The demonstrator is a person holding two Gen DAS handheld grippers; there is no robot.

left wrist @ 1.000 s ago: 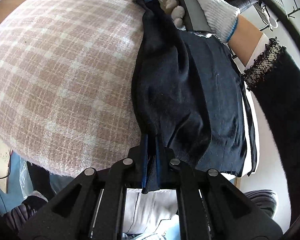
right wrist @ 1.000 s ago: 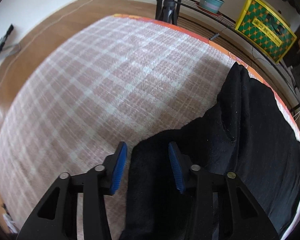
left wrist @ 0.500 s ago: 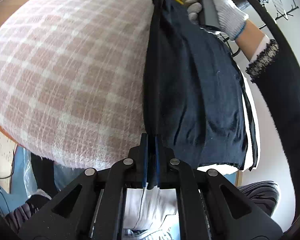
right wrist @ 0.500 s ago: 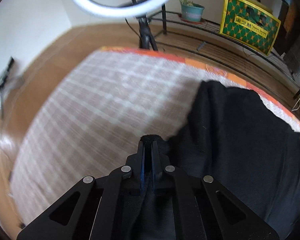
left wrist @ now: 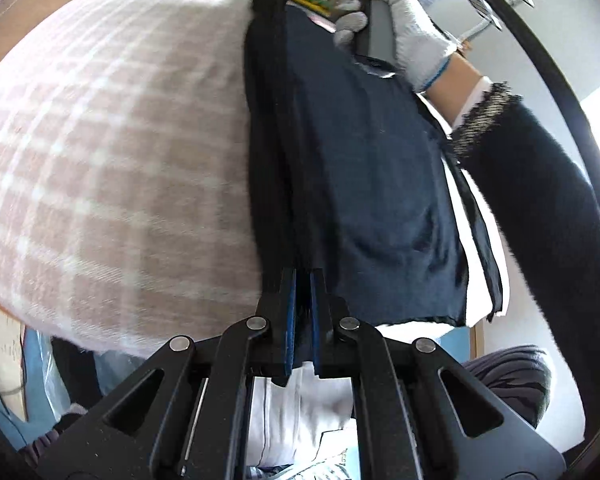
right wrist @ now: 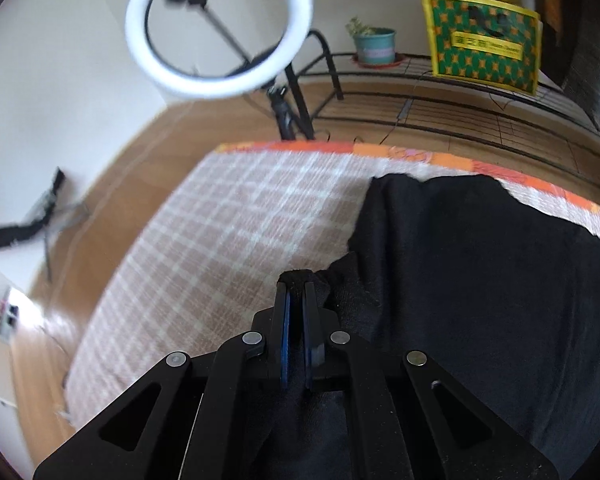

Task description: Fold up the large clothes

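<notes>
Left gripper (left wrist: 303, 276): blue pads pressed together on a bunched edge of the dark garment (left wrist: 372, 184)
Right gripper (right wrist: 296, 288): jaws pinched on another fold of the same garment (right wrist: 480, 280)
Garment: stretched between both grippers, raised at the gripped edge, the rest spread over the right part of the checked blanket (right wrist: 228, 232)
Gloved hand (left wrist: 396, 28): white, on the right gripper's handle, dark sleeve (left wrist: 540, 200) behind
Beyond: ring light (right wrist: 220, 28), potted plant (right wrist: 374, 42), yellow-green box (right wrist: 484, 48) on a wire rack (right wrist: 460, 108)

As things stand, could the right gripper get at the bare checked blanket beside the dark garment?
Probably not yet: the right gripper is shut on the dark garment; the pink checked blanket lies uncovered beside it.
</notes>
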